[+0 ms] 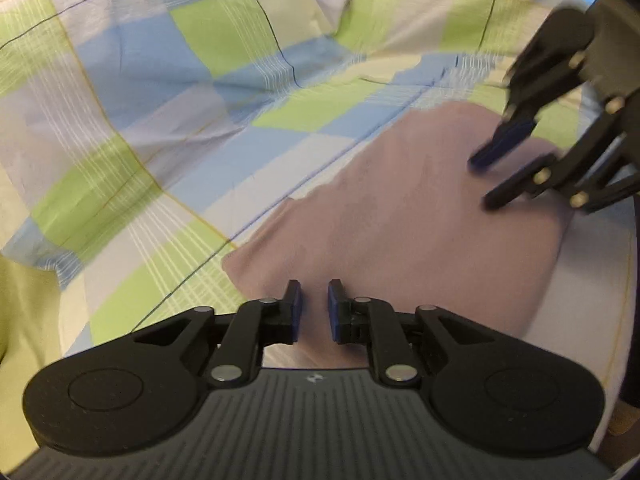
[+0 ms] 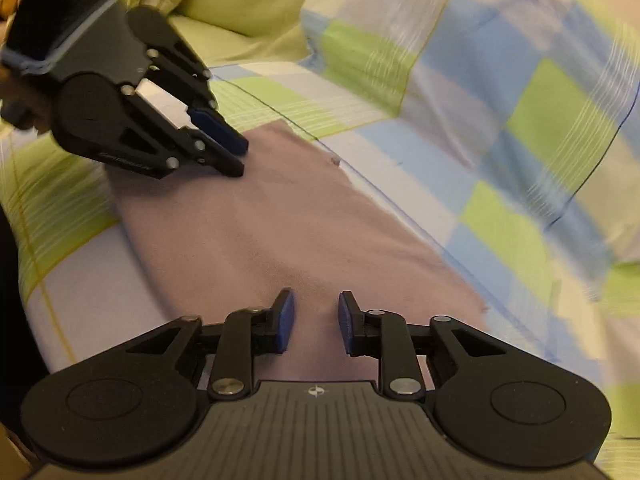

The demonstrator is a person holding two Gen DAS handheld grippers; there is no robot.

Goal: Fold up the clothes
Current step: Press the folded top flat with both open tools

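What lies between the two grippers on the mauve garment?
Only bare mauve garment. In the right wrist view, smooth cloth runs from the right gripper to the left gripper, nothing resting on it.

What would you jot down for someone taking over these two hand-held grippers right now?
Left hand-held gripper: open, holding nothing, over one end of the mauve cloth.
Right hand-held gripper: open, holding nothing, over the cloth's other end.
The cloth lies flat as a neat rectangle on the checked bedsheet; a rumpled checked quilt sits behind it.
Done: it looks already folded, though how many times cannot be told.
Left: probably one more fold or setting it aside; no other clothes are in view.
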